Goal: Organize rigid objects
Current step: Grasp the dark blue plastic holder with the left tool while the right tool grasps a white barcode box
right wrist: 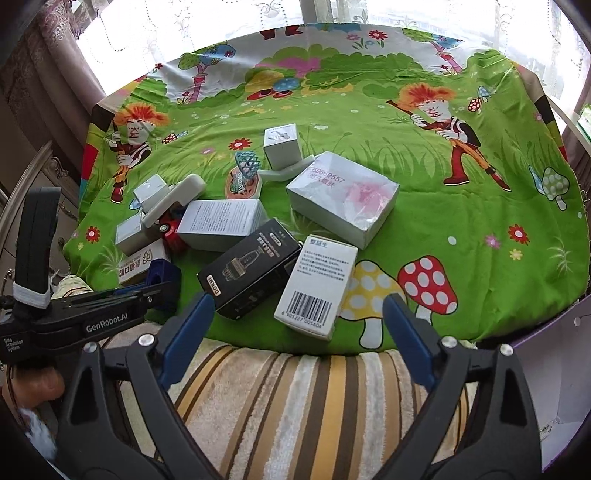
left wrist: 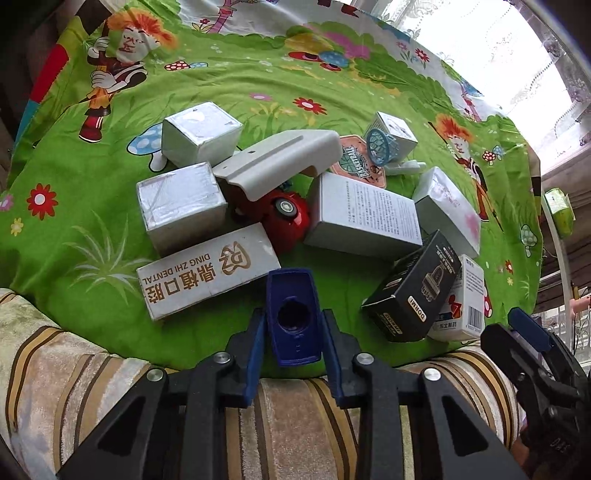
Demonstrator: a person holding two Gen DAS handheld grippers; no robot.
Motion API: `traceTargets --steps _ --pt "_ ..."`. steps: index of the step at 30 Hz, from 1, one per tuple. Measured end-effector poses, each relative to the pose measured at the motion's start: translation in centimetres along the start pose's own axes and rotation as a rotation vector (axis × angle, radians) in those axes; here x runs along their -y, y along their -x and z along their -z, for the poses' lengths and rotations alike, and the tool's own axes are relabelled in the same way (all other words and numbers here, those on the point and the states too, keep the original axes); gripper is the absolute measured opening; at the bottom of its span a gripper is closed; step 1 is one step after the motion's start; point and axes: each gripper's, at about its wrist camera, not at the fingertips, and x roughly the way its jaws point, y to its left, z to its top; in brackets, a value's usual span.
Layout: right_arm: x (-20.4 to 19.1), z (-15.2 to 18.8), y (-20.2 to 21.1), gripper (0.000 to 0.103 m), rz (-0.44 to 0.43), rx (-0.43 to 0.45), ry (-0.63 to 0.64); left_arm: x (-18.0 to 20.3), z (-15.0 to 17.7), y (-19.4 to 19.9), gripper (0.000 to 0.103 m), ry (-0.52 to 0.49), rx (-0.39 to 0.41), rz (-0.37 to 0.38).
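You see a green cartoon-print cloth point(right wrist: 424, 236) over the counter, bearing cardboard boxes point(right wrist: 341, 194), a red toy car point(left wrist: 286, 218).

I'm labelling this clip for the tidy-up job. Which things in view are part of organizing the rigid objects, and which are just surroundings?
Job things:
left gripper, closing on the blue plastic piece
right gripper, open
black box
barcode box
dental box
red toy car
pink-printed box

Just there:
cartoon bedsheet
striped cushion
curtains

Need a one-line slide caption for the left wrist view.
Left gripper shut on a blue plastic piece beside jumbled boxes on green cartoon cloth.
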Motion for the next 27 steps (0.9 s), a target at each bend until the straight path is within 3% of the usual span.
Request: traceTargets --steps 7,17,20,21,27 --pt "-0.1 -0.3 -1.5 0.084 0.019 -0.045 0.008 0.2 0.4 1.6 0.03 -0.005 0.084 0.018" --pt "0.1 -0.7 -3.6 0.07 0.052 -0.094 0.008 0.7 0.6 2.6 0.03 -0.025 0.143 0.019" --pt "0.3 -0.7 -4.2 0.061 0.058 -0.11 0.001 1.0 0.8 3.1 0.03 -0.029 0.161 0.02" --pt "0.4 -0.6 -4.3 0.055 0.06 -0.11 -0.003 1.1 0.9 3.2 0.03 -0.03 0.165 0.019" --pt "0.7 -0.3 -3.2 0.049 0.048 -0.059 -0.012 2.2 1.4 4.4 0.03 -0.048 0.217 0.018"
